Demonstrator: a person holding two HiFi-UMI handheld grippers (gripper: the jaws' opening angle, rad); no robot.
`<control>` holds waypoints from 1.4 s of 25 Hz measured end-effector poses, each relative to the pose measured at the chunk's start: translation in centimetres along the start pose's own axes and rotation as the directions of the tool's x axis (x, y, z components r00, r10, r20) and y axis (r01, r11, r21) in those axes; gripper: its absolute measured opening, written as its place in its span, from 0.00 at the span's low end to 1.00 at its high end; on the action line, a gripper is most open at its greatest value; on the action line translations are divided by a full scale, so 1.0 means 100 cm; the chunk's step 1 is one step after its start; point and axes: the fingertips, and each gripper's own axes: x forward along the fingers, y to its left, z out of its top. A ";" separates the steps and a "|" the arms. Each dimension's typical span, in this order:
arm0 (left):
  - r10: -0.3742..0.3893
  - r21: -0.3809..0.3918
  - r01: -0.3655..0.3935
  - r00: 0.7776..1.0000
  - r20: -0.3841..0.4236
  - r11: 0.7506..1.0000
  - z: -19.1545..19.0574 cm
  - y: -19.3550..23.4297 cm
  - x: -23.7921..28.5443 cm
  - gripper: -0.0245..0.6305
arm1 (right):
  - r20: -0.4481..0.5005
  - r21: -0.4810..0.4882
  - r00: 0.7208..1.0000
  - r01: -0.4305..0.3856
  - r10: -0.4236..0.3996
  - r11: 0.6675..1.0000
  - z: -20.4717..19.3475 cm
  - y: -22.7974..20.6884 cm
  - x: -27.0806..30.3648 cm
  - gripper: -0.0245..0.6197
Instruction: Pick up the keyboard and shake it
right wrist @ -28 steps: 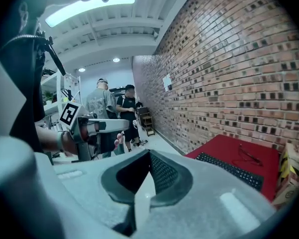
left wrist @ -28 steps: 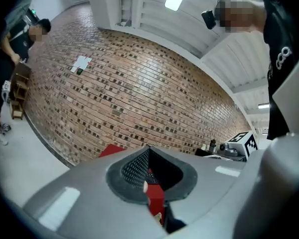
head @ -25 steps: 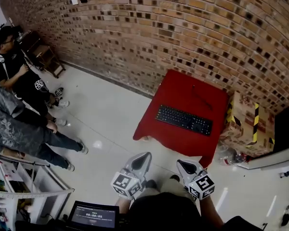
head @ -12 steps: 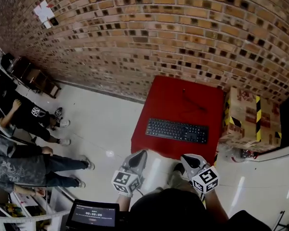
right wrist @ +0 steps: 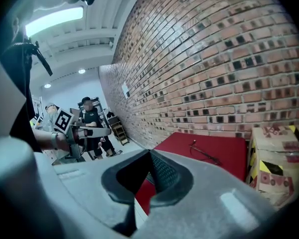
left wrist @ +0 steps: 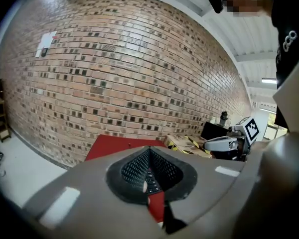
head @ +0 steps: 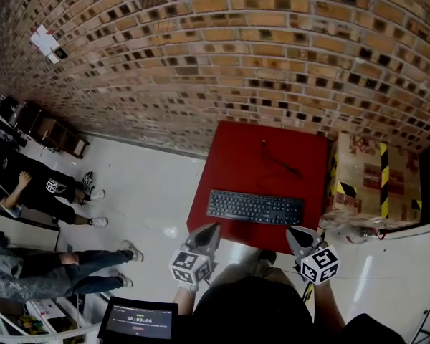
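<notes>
1. Head view. The keyboard (head: 254, 208) lies flat near the front edge of the red table (head: 272, 138), its long side toward the person. The left gripper (head: 211, 231) and the right gripper (head: 294, 233) hover just short of that edge, each off one end of the keyboard, jaws closed and empty. A sound pick-up likely calls for opening both first, then taking the two ends evenly so the board lifts level. A cable (head: 278, 160) lies behind the keyboard; whether it joins it cannot be told. A cardboard box (head: 364, 178) stands against the table's right side, so shaking room is tighter there. Open floor lies on the left, and the brick wall (head: 222, 56) closes the far side.
2. Left gripper view. The left gripper's (left wrist: 149, 169) jaws meet with nothing between them. A few keys of the keyboard (left wrist: 152, 183) show beyond, apart from the tips.
3. Right gripper view. The right gripper's (right wrist: 150, 173) jaws are together. The table's near corner lies ahead, with the box (right wrist: 276, 171) beside it.
</notes>
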 end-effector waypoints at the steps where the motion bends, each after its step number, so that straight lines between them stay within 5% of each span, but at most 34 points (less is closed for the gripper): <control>1: 0.003 -0.004 -0.003 1.000 -0.001 1.000 0.001 0.001 0.002 0.06 | -0.007 -0.006 1.000 0.002 -0.002 1.000 0.001 -0.004 0.001 0.02; 11: 0.004 0.018 -0.004 0.999 -0.040 1.000 -0.016 0.017 0.023 0.06 | -0.042 -0.020 0.998 0.037 -0.037 0.999 -0.004 -0.016 0.006 0.02; 23: -0.061 0.022 0.061 0.998 -0.008 0.998 0.009 0.018 0.036 0.06 | -0.080 -0.036 0.993 0.085 -0.088 0.996 0.005 -0.023 0.029 0.02; 28: -0.031 -0.019 0.029 0.992 -0.121 0.999 -0.026 0.051 0.037 0.06 | -0.189 -0.002 0.965 0.185 -0.182 0.983 -0.017 -0.047 0.043 0.02; 35: -0.025 -0.126 -0.002 0.975 -0.219 0.992 -0.058 0.095 0.045 0.14 | -0.275 0.148 0.943 0.234 -0.188 0.961 -0.049 -0.078 0.047 0.03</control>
